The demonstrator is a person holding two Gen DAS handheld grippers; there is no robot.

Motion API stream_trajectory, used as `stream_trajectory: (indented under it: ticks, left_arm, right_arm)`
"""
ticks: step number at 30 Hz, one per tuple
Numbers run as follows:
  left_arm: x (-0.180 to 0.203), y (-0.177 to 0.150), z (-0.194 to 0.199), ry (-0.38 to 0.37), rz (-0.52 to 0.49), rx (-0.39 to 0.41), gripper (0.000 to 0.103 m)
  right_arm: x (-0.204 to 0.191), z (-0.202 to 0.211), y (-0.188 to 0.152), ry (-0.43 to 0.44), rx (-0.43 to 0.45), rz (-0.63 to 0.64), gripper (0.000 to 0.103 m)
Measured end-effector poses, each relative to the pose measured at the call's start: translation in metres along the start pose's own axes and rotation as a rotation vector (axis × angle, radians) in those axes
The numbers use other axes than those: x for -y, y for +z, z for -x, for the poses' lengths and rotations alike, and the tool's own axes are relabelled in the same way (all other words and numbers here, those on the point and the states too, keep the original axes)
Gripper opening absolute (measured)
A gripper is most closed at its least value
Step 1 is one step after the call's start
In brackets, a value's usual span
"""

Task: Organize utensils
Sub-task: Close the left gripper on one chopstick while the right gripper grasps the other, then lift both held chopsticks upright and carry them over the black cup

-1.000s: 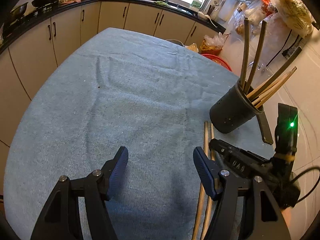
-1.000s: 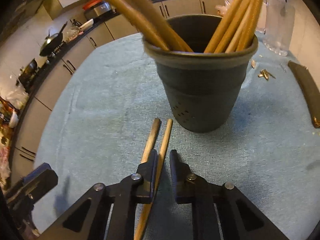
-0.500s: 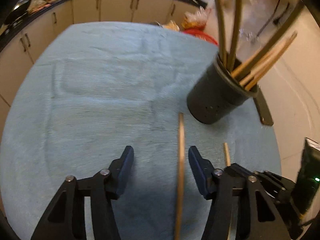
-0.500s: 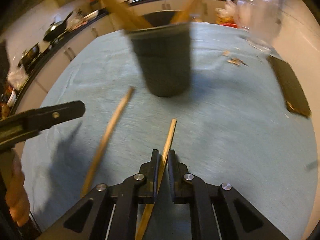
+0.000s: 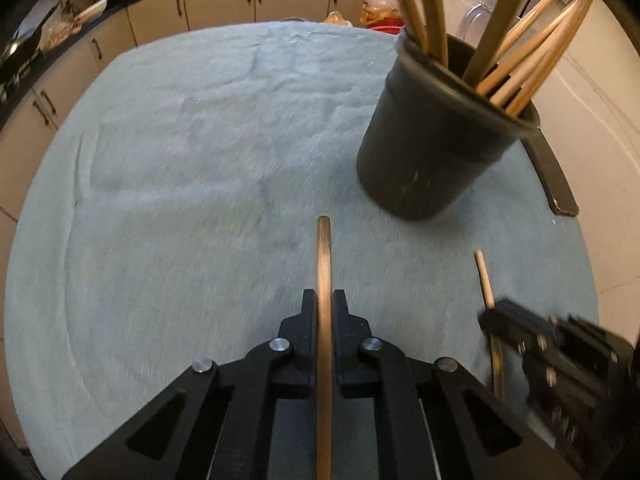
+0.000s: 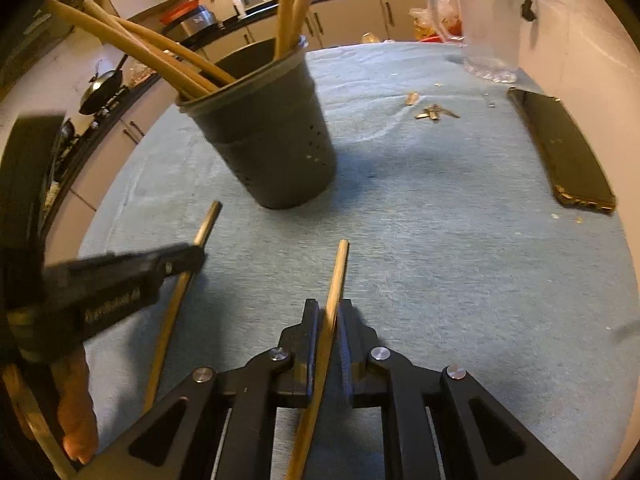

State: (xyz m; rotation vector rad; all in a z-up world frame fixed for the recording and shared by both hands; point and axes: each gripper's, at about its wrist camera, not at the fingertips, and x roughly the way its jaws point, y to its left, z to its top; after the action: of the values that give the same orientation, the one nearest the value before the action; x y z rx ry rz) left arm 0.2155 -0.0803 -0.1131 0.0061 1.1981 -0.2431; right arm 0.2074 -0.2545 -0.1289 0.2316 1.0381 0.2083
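Observation:
In the left wrist view my left gripper [image 5: 324, 300] is shut on a wooden chopstick [image 5: 323, 256] whose tip points toward the dark utensil holder [image 5: 432, 152]. Several chopsticks stand in that holder. At the right, my right gripper [image 5: 490, 316] holds a second chopstick [image 5: 484, 276]. In the right wrist view the right gripper [image 6: 329, 308] is shut on its chopstick [image 6: 338, 272], which points up the table just right of the holder [image 6: 276, 148]. The left gripper [image 6: 192, 256] enters from the left, gripping its chopstick [image 6: 206, 224].
A blue-grey cloth [image 5: 180, 160] covers the round table. Beyond the holder stand a clear glass jug [image 6: 488, 20] and a dark flat case [image 6: 564, 152] by the wall, with small scraps [image 6: 434, 112] between. Kitchen cabinets ring the far side.
The left gripper shifted right and closed on one of the two chopsticks that lay side by side. The right gripper drew back from the holder with the other chopstick in it.

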Motion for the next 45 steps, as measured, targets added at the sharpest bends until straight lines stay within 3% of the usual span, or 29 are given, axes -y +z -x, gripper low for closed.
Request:
stream_trajectory:
  ticks: [5, 9, 17, 25, 28, 30, 34, 36, 41, 45]
  left_arm:
    - [-0.025, -0.028, 0.013, -0.082, 0.109, -0.049, 0.007]
    - [-0.033, -0.025, 0.011, -0.117, 0.136, -0.066, 0.007]
    - [-0.016, 0.005, -0.001, -0.041, 0.056, -0.054, 0.007]
    - [-0.014, 0.037, -0.011, -0.048, 0.035, -0.068, 0.021]
    - [-0.01, 0.047, -0.012, -0.024, 0.044, -0.042, 0.02]
    - [-0.003, 0.05, -0.018, 0.009, 0.045, -0.029, 0.007]
    - [-0.017, 0.053, -0.02, -0.018, 0.07, -0.011, 0.007]
    - [-0.024, 0.049, -0.012, -0.049, 0.106, -0.014, 0.007]
    - [-0.027, 0.046, 0.052, -0.096, 0.111, 0.181, 0.007]
    - [-0.028, 0.036, 0.093, -0.113, 0.114, 0.275, 0.007]
  right_arm:
    - [-0.003, -0.006, 0.009, 0.0, -0.019, 0.014, 0.016]
    - [-0.013, -0.013, 0.019, -0.038, -0.037, 0.054, 0.017]
    - [-0.034, -0.024, 0.033, -0.113, -0.072, 0.144, 0.017]
    - [-0.025, -0.024, 0.042, -0.058, -0.094, 0.074, 0.017]
    - [-0.028, -0.024, 0.041, -0.066, -0.081, 0.104, 0.017]
    - [-0.028, -0.023, 0.038, -0.065, -0.068, 0.108, 0.016]
    - [-0.02, -0.017, 0.03, -0.031, -0.046, 0.071, 0.009]
    - [-0.014, -0.007, 0.027, 0.012, -0.007, 0.051, 0.008]
    - [-0.011, 0.047, 0.02, 0.027, 0.166, 0.029, 0.008]
    - [-0.01, 0.092, 0.013, 0.053, 0.296, 0.011, 0.007]
